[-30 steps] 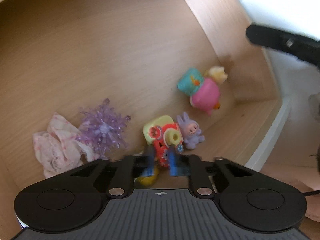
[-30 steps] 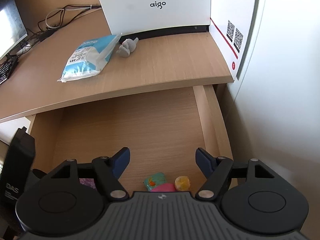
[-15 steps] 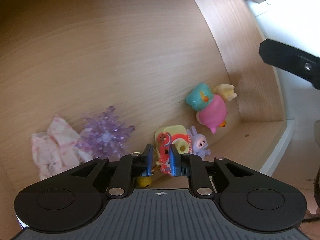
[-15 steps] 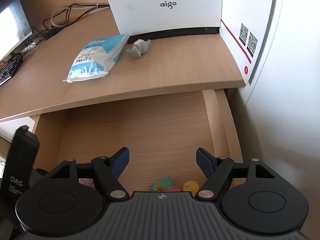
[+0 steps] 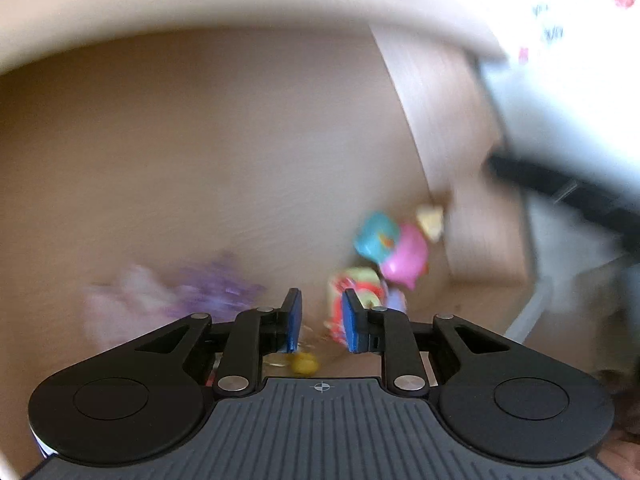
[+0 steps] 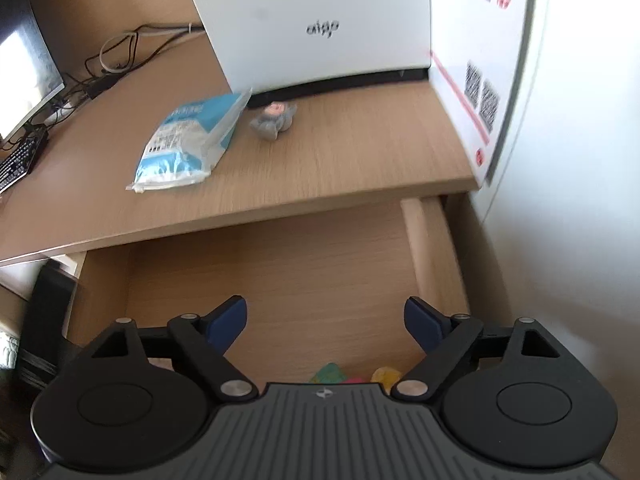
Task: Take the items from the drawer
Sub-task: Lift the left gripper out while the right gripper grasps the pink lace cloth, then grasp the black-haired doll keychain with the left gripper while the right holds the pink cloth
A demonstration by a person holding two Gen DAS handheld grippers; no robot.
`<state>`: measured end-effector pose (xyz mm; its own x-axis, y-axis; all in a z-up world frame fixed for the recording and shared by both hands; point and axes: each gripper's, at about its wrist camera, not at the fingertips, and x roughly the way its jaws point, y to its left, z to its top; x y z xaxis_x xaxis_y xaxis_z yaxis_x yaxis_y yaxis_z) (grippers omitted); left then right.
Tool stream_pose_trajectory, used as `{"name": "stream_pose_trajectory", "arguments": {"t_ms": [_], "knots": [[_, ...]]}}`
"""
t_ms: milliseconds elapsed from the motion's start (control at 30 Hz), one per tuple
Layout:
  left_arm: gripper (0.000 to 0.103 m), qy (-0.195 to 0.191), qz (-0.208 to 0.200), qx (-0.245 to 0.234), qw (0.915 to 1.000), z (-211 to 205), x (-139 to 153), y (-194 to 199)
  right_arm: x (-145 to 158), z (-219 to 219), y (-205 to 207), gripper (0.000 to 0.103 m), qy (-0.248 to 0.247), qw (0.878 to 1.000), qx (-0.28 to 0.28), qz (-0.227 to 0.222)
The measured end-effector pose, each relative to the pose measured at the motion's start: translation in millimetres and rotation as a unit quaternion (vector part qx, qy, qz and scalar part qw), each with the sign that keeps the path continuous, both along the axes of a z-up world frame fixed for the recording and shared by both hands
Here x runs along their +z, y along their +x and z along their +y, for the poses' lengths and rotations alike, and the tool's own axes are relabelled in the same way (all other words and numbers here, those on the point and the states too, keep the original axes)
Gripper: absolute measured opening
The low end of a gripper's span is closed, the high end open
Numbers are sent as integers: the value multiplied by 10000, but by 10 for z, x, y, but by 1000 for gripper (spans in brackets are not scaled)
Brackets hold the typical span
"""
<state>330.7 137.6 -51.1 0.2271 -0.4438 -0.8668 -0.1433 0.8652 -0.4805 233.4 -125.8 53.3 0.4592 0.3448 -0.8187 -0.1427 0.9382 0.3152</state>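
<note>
Your left gripper (image 5: 319, 326), its tongs narrowly apart and gripping nothing, hangs over the red-and-yellow toy (image 5: 354, 292) in the drawer (image 6: 280, 276), so centre before closing; your right gripper (image 6: 325, 324) waits wide apart.

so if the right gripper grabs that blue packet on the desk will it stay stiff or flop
The blue packet will probably flop: it looks like a soft, puffy plastic pouch lying flat on the desk. It is likely light for its size. The glossy film may slip, so the open right gripper should pinch an edge.
</note>
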Motion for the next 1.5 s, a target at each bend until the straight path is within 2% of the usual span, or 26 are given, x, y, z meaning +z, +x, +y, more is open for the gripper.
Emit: {"name": "stream_pose_trajectory", "arguments": {"t_ms": [100,200,367,467,567,667,733,767,800,833,867,900,967,1067,1133,1233,1300,1367,1433,1500], "knots": [[24,47,-194,844,9962,454,273,-155,-161,111,64,88,159,9990,149,382],[24,239,-422,1365,9895,718,497,-287,-358,352,139,88,341,9955,430,778],[24,596,-1050,1795,9763,933,851,-502,-610,929,263,88,546,9834,952,1448],[24,722,-1229,1941,9706,1062,1015,-674,-716,1339,277,88,540,9715,1469,1778],[24,730,-1289,2118,9660,1175,1085,-837,-717,1765,184,88,159,9647,2078,1611],[24,673,-1298,2292,9624,1235,1061,-955,-707,2134,65,88,-145,9516,2739,1387],[24,669,-1322,2345,9608,1268,1048,-1035,-755,2337,3,83,-328,9420,3063,1333],[24,666,-1345,2344,9605,1278,1045,-1061,-788,2410,-18,65,-498,9402,3105,1305],[24,654,-1353,2317,9611,1344,1088,-1137,-815,2466,-36,34,-689,9382,3148,1265],[24,629,-1345,2250,9630,1344,1081,-1147,-838,2501,-41,27,-818,9353,3197,1276],[24,612,-1326,2164,9653,1334,1065,-1141,-833,2487,-24,24,-809,9368,3148,1296],[24,613,-1294,2048,9683,1315,1045,-1128,-796,2430,7,14,-718,9421,3022,1264],[24,623,-1199,1774,9748,1252,985,-1089,-679,2238,98,13,-603,9561,2639,1118],[24,638,-930,1246,9858,1087,822,-939,-502,1785,257,13,-220,9778,1775,1092],[24,680,-711,920,9909,938,678,-804,-409,1482,296,13,-18,9862,1261,1072],[24,739,-482,447,9951,707,469,-618,-296,1197,221,13,-66,9931,830,821],[24,803,-424,-5,9959,556,378,-548,-248,1034,144,13,51,9952,626,749],[24,829,-335,-684,9936,389,272,-510,-218,890,51,13,248,9962,389,738],[24,854,-211,-1313,9874,257,212,-488,-201,813,-8,13,300,9968,232,709],[24,903,-194,-1893,9776,180,178,-510,-223,693,0,13,440,9966,92,695]]}}
